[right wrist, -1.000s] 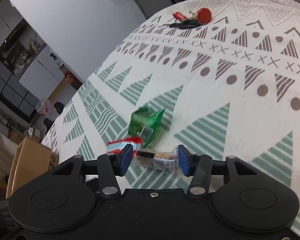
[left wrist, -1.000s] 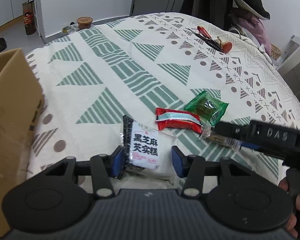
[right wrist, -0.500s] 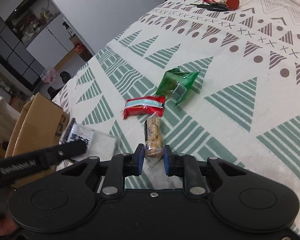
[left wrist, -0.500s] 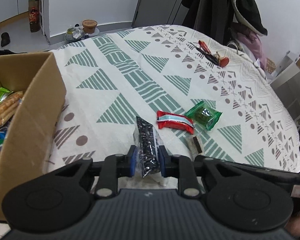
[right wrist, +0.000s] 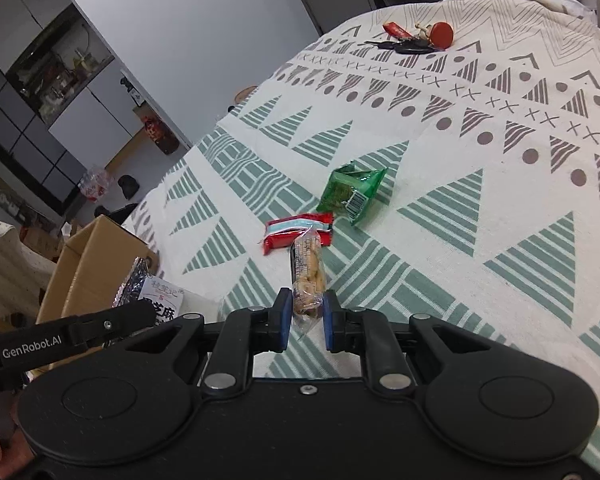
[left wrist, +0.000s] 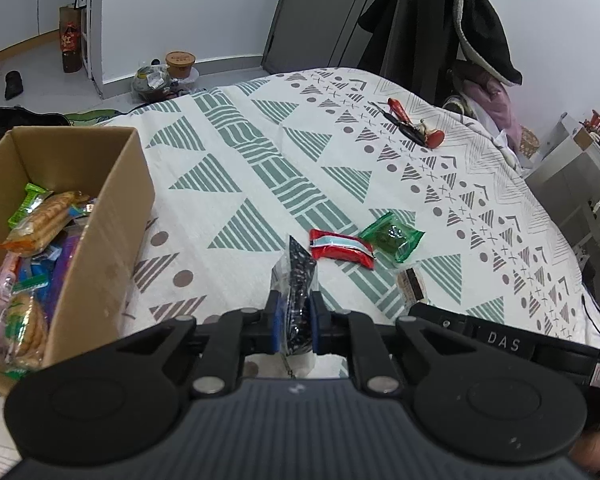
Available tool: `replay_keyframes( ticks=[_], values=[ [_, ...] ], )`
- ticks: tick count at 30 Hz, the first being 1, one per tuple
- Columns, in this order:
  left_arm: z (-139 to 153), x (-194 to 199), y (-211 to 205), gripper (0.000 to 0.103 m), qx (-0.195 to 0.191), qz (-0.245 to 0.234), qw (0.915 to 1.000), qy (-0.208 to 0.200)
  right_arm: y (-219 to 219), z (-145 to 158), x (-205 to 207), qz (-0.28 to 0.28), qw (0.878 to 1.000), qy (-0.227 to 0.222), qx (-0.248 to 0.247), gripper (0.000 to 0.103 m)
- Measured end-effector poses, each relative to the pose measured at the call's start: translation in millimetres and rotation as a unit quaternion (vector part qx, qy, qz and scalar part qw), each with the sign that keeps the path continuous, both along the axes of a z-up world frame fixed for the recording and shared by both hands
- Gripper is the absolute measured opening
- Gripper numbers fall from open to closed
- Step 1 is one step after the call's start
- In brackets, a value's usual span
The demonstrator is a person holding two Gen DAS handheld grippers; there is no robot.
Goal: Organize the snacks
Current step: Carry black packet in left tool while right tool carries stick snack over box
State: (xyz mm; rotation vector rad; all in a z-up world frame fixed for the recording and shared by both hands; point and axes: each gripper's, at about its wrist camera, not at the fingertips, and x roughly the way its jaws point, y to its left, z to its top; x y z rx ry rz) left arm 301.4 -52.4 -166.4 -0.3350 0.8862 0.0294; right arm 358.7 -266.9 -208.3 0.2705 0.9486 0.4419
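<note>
My left gripper (left wrist: pixel 294 322) is shut on a black sesame snack packet (left wrist: pixel 296 280), held edge-on above the patterned cloth; the packet also shows in the right wrist view (right wrist: pixel 152 292). My right gripper (right wrist: pixel 305 318) is shut on a clear packet of peanut brittle (right wrist: pixel 307 270), lifted off the cloth; it also shows in the left wrist view (left wrist: pixel 410 286). A red packet (left wrist: pixel 340 248) (right wrist: pixel 298 230) and a green packet (left wrist: pixel 392 236) (right wrist: pixel 350 192) lie on the cloth just ahead. A cardboard box (left wrist: pixel 112 216) (right wrist: pixel 96 260) with several snacks stands at the left.
A bunch of keys with red tags (left wrist: pixel 414 128) (right wrist: pixel 416 40) lies at the far side of the cloth-covered table (left wrist: pixel 260 168). Coats hang on a rack (left wrist: pixel 452 40) behind. A grey cabinet (left wrist: pixel 572 192) stands at the right.
Both grippers closed on their packets and lifted them. The left view rose and pulled back, bringing the box interior into sight; the sesame packet turned edge-on.
</note>
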Motion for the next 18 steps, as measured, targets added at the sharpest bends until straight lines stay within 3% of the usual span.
replay_keyframes(
  ticks=[18],
  values=[
    [47.1,-46.5,30.5,0.012,0.003,0.003,0.9992,-0.039,26.1,42.9,-53.3,-0.019,0.999,-0.029,0.041,0.016]
  ],
)
